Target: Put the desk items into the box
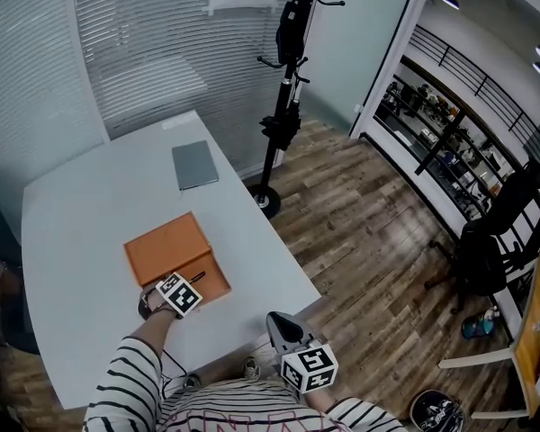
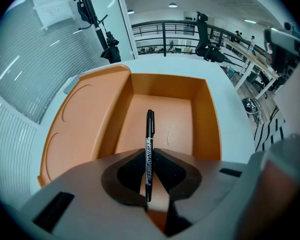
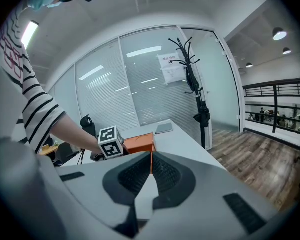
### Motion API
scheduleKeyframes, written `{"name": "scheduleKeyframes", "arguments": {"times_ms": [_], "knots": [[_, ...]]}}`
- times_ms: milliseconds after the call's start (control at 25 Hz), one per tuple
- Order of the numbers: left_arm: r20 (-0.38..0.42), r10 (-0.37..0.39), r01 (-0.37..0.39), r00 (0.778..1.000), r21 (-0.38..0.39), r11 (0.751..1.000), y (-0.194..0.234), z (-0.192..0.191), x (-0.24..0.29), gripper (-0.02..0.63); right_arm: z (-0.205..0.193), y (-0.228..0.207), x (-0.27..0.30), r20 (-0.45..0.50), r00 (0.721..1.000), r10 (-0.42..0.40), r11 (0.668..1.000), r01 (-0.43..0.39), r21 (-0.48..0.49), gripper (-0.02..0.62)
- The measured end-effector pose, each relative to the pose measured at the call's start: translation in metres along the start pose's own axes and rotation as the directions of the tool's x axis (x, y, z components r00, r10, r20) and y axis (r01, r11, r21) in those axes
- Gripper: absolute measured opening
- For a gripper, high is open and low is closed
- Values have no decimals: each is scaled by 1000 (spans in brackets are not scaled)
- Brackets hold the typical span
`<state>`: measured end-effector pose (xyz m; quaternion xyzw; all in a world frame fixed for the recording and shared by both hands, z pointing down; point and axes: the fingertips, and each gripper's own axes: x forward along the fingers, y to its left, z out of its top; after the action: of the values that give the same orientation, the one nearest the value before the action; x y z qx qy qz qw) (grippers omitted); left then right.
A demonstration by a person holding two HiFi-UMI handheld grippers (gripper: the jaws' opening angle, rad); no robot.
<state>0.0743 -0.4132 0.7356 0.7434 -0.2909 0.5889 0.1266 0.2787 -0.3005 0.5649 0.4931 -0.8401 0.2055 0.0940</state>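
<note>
the left gripper (image 2: 149,156) has its jaws pinched on a slim black marker pen with white print (image 2: 149,134). the pen points forward out of the jaws, over the open compartment of the orange rectangular box (image 2: 206,115). the pen's tip hangs above the box floor and does not seem to touch it. what shows of that floor is bare, and the lid lies folded open just beside it. the right gripper (image 3: 151,165) has its jaws pressed together with nothing between them, and it hangs off the near edge of the white desk (image 1: 90,196), close to the person's body.

by my reading the task is barely begun: the pen is over the box but not let go. a flat grey notebook-like item (image 1: 194,164) lies on the desk, well apart from the box.
</note>
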Motion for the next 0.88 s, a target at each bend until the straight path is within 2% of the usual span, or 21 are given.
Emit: {"name": "scheduleKeyframes", "arguments": {"times_ms": [280,440,720,880], "knots": [[21,15,-15,1000,9,1000,-3,-1,-3,60,-3,2,-9,2,1000,-14,1000,14,3,28],[101,23,-22,995,-11,1000,-2,5,-13,60,-3,4,-8,6,1000,-18,1000,18,0,28],[288,54,-32,956,-79,996,2,20,-50,58,0,22,-6,7,1000,-21,1000,21,-9,28],[388,85,-42,918,-118,992,8,20,-75,58,1,38,-3,8,1000,-17,1000,18,-14,28]]}}
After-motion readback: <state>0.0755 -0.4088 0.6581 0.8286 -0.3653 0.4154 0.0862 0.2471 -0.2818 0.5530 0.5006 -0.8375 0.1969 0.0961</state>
